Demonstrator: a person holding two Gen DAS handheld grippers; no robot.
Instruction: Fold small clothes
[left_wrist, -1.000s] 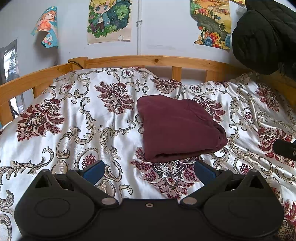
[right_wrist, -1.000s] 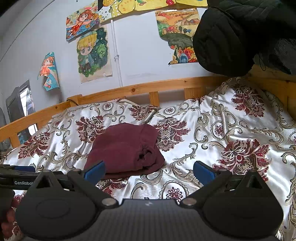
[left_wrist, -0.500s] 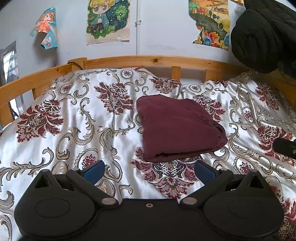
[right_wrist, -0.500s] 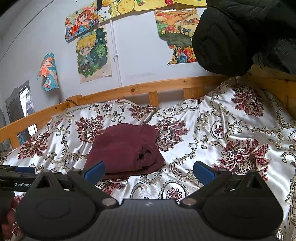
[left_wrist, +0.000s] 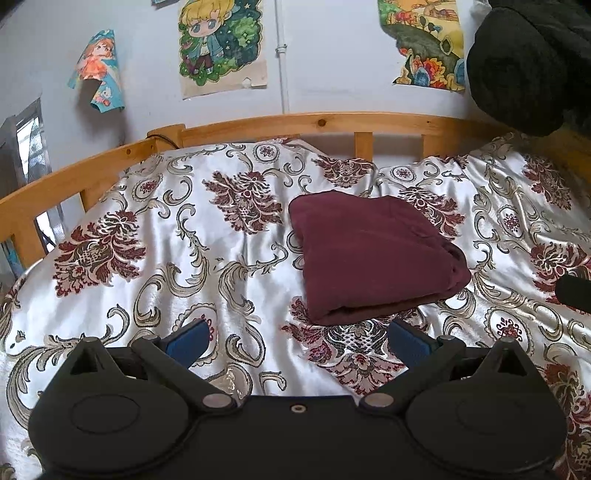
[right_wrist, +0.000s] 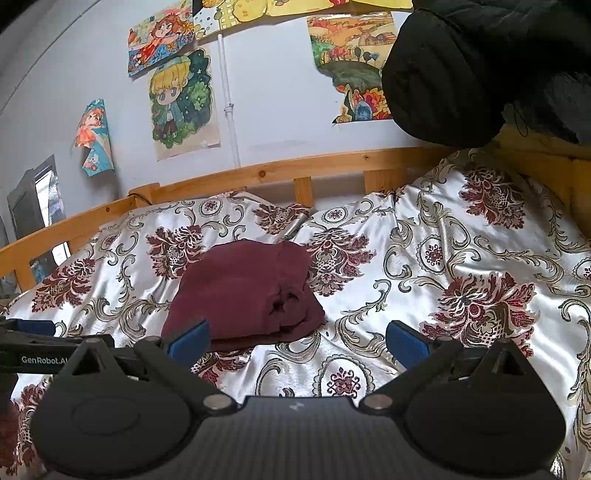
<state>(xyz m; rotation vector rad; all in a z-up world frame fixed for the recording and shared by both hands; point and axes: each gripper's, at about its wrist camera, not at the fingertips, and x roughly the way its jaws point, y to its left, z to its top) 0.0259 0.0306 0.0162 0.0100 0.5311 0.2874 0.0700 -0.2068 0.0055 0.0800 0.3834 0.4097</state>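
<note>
Blue pads line the jaws of both grippers, and both sets stand wide apart with nothing between them. The left gripper hangs above the bed cover, its pads clear of the fabric, with the near edge of the folded maroon garment just ahead of it and a little to the right. The right gripper hangs over the cover too; from its camera the garment lies ahead and to the left, its near edge partly behind the left-hand pad, and the layered open ends of the fold face right. The garment rests flat on the satin bed cover, white with dark red flowers and grey-gold scrolls, roughly in the middle of the bed. At the far left of the right wrist view part of the left gripper shows low over the cover. A wooden bed rail runs round the far side, a black quilted jacket hangs at the upper right, and cartoon posters are stuck on the pale wall behind.
</note>
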